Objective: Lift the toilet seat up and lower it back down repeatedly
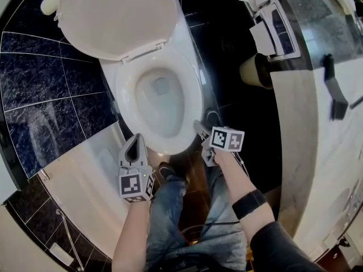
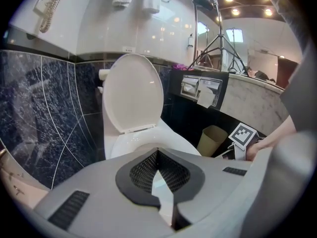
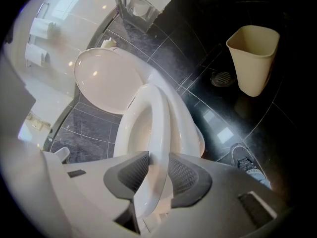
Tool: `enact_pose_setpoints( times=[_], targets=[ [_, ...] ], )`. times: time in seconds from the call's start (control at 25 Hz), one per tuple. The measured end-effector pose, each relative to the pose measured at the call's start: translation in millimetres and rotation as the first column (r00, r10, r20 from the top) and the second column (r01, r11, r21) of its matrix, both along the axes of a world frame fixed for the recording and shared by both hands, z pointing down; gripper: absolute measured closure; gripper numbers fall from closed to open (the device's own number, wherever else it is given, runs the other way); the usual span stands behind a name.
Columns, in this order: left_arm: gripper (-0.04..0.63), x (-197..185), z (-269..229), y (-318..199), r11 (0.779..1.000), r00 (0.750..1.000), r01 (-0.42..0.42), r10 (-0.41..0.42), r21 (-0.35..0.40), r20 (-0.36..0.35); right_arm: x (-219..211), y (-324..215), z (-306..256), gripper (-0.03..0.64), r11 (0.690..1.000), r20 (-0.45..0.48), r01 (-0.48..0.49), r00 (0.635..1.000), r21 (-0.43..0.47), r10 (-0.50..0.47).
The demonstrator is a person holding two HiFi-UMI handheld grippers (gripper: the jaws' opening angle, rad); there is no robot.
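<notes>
- Dark marbled tiles (image 1: 51, 89) cover the wall at the far left.
- The left hand-held gripper (image 1: 136, 137) is narrow: its pads meet at the tips and hold nothing. It hangs just beside the front left of the toilet bowl (image 1: 160, 103), not touching it.
- The toilet lid (image 1: 116, 16) stands open, leaning back at the rear of the bowl.
- The toilet seat (image 3: 157, 128) lies low over the bowl. I cannot tell whether it rests on the rim or is a little off it.
- The right hand-held gripper (image 3: 154, 158) is holding the front edge of the toilet seat, with one pad on each face of it.
- A dark shoe (image 3: 245, 157) stands on the black floor near the bowl's front.
- A beige waste bin (image 3: 252, 58) stands upright further right, well apart from the toilet.
</notes>
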State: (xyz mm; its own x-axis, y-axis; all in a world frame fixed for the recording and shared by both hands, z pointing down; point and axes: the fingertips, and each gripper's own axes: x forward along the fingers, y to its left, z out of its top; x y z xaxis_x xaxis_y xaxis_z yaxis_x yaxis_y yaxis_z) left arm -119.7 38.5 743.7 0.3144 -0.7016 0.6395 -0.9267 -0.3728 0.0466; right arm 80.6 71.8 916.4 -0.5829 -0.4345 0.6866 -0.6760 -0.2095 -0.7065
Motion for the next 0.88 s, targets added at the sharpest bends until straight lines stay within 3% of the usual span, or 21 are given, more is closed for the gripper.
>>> enact_pose_setpoints(
  times=[0.44,0.64,0.88],
  targets=[
    [0.6,-13,-32,29,0.998,0.998,0.054,-0.054,-0.037,0.012,0,-13,-68,0.48,1.0,0.018,0.023,1.0,0.01,-0.024],
    [0.6,-32,-23,71,0.988,0.995,0.096,-0.092,-0.119,0.041,-1,-25,-102,0.479,0.999,0.019,0.043,0.999,0.014,-0.043],
    [0.6,-31,17,118,0.956,0.994,0.112,-0.104,-0.271,0.046,-2,-37,-132,0.479,0.999,0.016,0.044,0.999,0.013,-0.044]
  ],
)
